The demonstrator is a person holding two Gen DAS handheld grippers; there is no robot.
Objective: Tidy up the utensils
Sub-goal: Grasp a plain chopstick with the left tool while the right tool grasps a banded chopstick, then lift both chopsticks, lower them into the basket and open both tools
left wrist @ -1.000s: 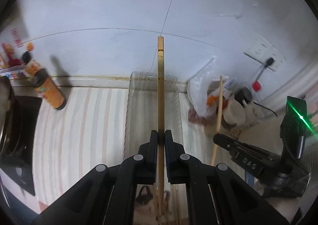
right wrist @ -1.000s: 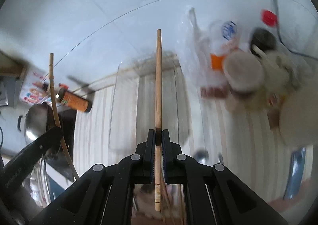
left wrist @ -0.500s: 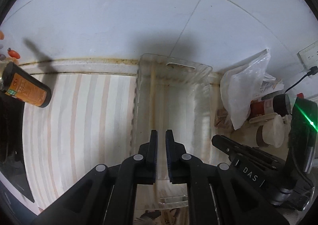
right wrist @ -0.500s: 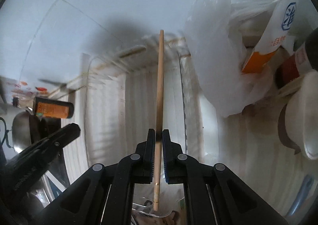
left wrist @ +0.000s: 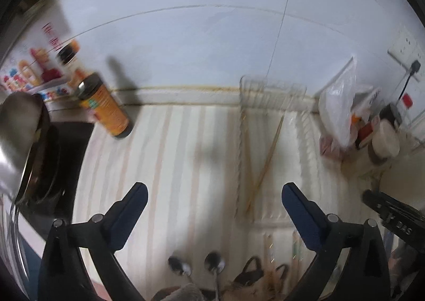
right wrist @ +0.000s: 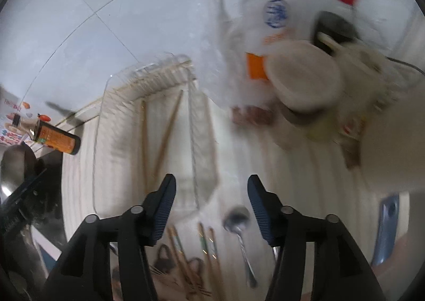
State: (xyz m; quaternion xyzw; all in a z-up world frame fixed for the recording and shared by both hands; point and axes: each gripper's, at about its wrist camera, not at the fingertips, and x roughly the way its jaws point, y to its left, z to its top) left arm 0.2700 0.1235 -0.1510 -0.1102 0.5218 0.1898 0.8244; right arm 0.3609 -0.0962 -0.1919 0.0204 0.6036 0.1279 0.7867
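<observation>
Nearest the cameras, the left gripper (left wrist: 214, 193) is seen with its jaws spreading to full width, nothing between them. The right gripper (right wrist: 211, 185) is likewise opening, its jaws empty. Both are tilted down over the striped counter (left wrist: 164, 157), presumably so that further utensils can be reached.

Just below the grippers, loose utensils are left unsorted on the counter: a metal spoon (right wrist: 239, 224), patterned chopsticks (right wrist: 205, 241) and two more spoon bowls (left wrist: 196, 265).

Beyond them, a clear plastic tray (right wrist: 102, 146) is set lengthwise toward the wall, which suits long utensils. Two wooden chopsticks (right wrist: 159, 141) are held in it, lying loosely crossed at their near ends rather than parallel. Nothing else can be made out inside.

Farther off, an orange-labelled bottle (left wrist: 106, 107) is stood by the wall, well apart from the tray.
</observation>
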